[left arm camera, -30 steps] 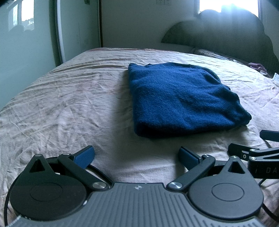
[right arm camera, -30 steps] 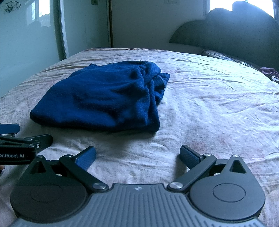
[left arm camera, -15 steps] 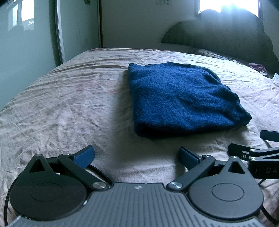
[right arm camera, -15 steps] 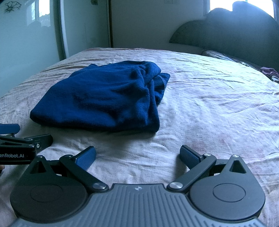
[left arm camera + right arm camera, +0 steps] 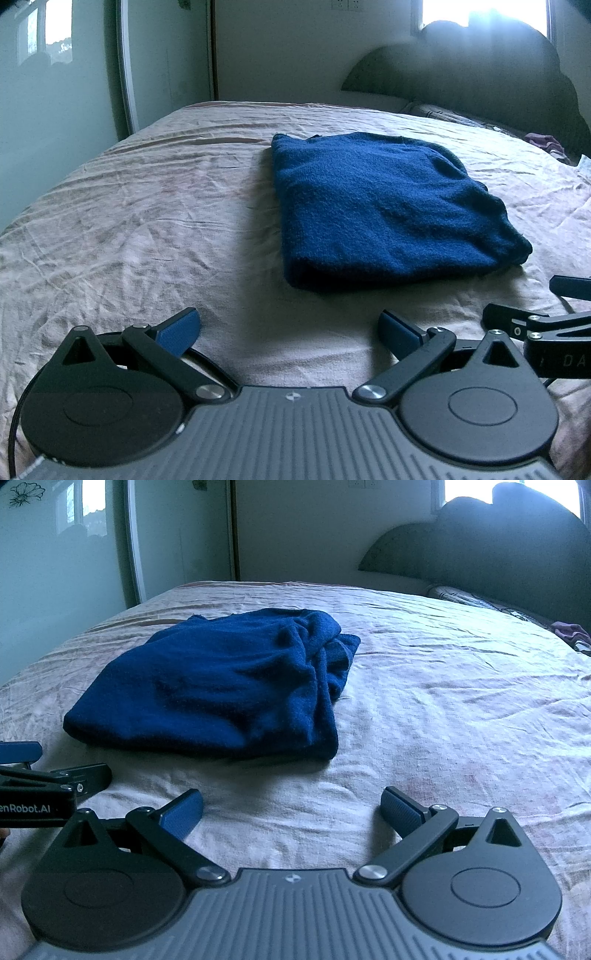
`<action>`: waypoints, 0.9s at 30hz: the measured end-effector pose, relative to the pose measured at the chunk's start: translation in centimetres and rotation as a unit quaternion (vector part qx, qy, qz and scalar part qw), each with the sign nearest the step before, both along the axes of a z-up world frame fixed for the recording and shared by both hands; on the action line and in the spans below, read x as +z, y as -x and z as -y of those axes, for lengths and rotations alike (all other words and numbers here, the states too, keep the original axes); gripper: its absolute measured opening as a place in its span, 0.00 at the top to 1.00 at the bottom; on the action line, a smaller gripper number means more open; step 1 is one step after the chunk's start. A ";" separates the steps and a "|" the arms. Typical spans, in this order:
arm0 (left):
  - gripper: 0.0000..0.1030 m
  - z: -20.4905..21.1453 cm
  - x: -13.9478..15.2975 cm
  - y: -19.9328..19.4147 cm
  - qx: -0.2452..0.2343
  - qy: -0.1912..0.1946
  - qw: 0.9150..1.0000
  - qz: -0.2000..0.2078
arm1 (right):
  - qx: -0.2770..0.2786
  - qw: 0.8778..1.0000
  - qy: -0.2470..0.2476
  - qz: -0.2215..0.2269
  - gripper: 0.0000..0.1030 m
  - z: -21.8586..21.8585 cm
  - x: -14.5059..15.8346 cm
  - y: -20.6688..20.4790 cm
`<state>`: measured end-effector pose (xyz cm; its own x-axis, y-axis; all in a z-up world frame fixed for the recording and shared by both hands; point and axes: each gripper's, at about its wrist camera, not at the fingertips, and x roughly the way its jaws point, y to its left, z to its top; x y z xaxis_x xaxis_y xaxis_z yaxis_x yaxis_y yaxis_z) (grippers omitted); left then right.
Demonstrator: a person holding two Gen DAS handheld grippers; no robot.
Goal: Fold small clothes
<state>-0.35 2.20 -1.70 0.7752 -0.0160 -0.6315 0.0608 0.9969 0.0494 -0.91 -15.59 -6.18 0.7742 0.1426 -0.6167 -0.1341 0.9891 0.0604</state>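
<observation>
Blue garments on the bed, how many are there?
1: a folded blue garment mid-bed, ahead of both open grippers, left and right. A purple item near the headboard is unclear.

each gripper, left gripper (image 5: 289, 328) and right gripper (image 5: 291, 808), has a ribbed grey body, two round black discs, black linkage arms with silver screws and blue ribbed pads (image 5: 400, 809). white lettering reads "enrobot.ai".
</observation>
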 end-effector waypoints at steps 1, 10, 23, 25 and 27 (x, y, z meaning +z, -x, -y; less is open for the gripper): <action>0.00 0.0 0.0 0.0 0.000 0.000 1.000 0.000 | 0.000 1.000 0.000 0.000 0.00 0.0 0.0 0.0; 0.00 0.3 0.3 0.1 0.001 -0.010 1.000 0.001 | 0.000 1.000 0.001 0.000 0.00 0.0 -0.1 -0.1; 0.00 -0.2 2.8 2.2 0.022 -0.025 0.999 -0.002 | -0.033 0.998 -0.030 -0.051 0.00 -0.5 1.3 1.1; 0.00 -0.6 3.4 2.5 0.025 -0.019 1.000 -0.003 | -0.027 0.996 -0.042 -0.077 0.00 -0.7 1.9 1.1; 0.00 -0.9 3.9 2.8 0.026 -0.014 1.000 -0.006 | -0.017 0.995 -0.058 -0.085 0.00 -0.7 2.5 1.4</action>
